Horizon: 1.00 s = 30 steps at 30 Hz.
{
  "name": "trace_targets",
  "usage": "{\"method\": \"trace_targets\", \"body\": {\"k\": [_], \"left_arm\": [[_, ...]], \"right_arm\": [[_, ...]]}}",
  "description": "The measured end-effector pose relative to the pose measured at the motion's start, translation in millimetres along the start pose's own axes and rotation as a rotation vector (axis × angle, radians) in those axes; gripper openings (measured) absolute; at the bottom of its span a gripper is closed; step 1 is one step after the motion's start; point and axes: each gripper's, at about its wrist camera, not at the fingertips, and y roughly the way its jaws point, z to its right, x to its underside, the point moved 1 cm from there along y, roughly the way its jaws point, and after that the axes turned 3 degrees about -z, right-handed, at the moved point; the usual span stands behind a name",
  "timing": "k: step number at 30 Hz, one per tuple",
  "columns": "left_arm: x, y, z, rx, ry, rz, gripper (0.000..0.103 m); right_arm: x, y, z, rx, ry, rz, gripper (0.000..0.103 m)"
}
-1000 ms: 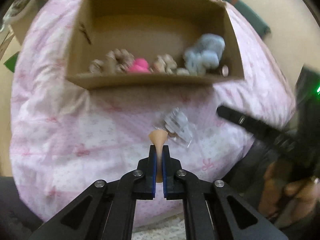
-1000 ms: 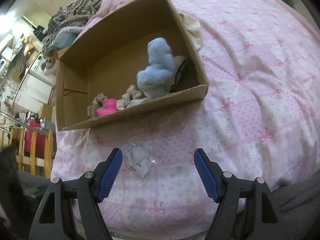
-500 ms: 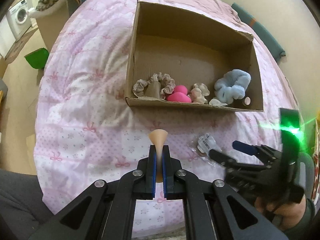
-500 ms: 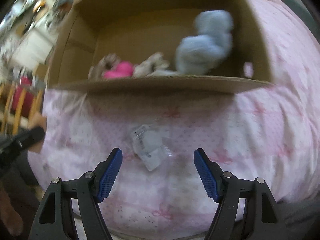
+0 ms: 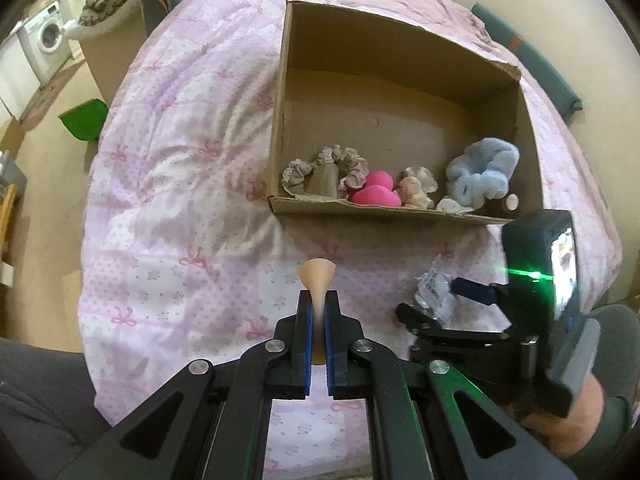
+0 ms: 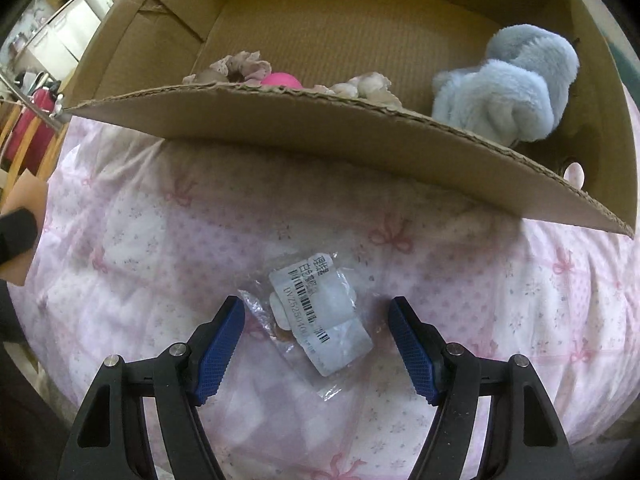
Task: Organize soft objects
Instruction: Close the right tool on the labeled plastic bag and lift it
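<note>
The left tool (image 5: 316,312) was clamped on a peach makeup sponge (image 5: 317,276) above the pink bedspread (image 5: 172,200). The right tool (image 6: 316,340) stood open, its 2 blue pads either side of a clear plastic packet (image 6: 320,316) lying on the bedspread, near the cardboard box (image 6: 280,128). Inside the box lay a blue scrunchie (image 6: 508,84), beige scrunchies (image 5: 328,168) and pink sponges (image 5: 376,190).
</note>
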Motion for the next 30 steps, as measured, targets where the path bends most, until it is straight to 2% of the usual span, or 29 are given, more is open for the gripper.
{"method": "trace_targets", "body": {"k": [2,3,5,6,10,16,28,30], "left_arm": [[0.9,1.7,1.6,-0.015,0.011,0.000,0.005],[1.5,2.6,2.3,-0.018,0.015,-0.001,0.005],[1.9,4.2,2.7,-0.031,0.023,0.001,0.005],[1.8,5.5,2.6,-0.041,0.026,0.002,0.005],[-0.3,10.9,-1.9,-0.074,0.017,0.003,0.005],[-0.7,15.7,-9.9,-0.109,-0.003,0.001,0.005],[2.3,13.1,-11.0,-0.143,0.002,0.021,0.005],[2.1,7.3,-10.6,-0.142,0.004,0.036,0.005]], "right_arm": [[2.9,-1.4,0.8,-0.017,0.004,0.000,0.072],[2.6,-1.4,3.8,-0.022,0.005,-0.001,0.061],[5.7,-3.2,5.1,-0.025,-0.001,-0.001,0.054],[5.5,-4.6,8.1,-0.026,-0.003,0.000,0.047],[9.1,-12.3,12.3,-0.069,0.007,0.007,0.032],[15.1,-29.9,10.2,-0.126,0.010,0.030,0.027],[29.5,-77.8,20.5,-0.249,0.034,0.121,0.026],[31.3,-90.7,26.3,-0.297,0.057,0.141,0.026]]}}
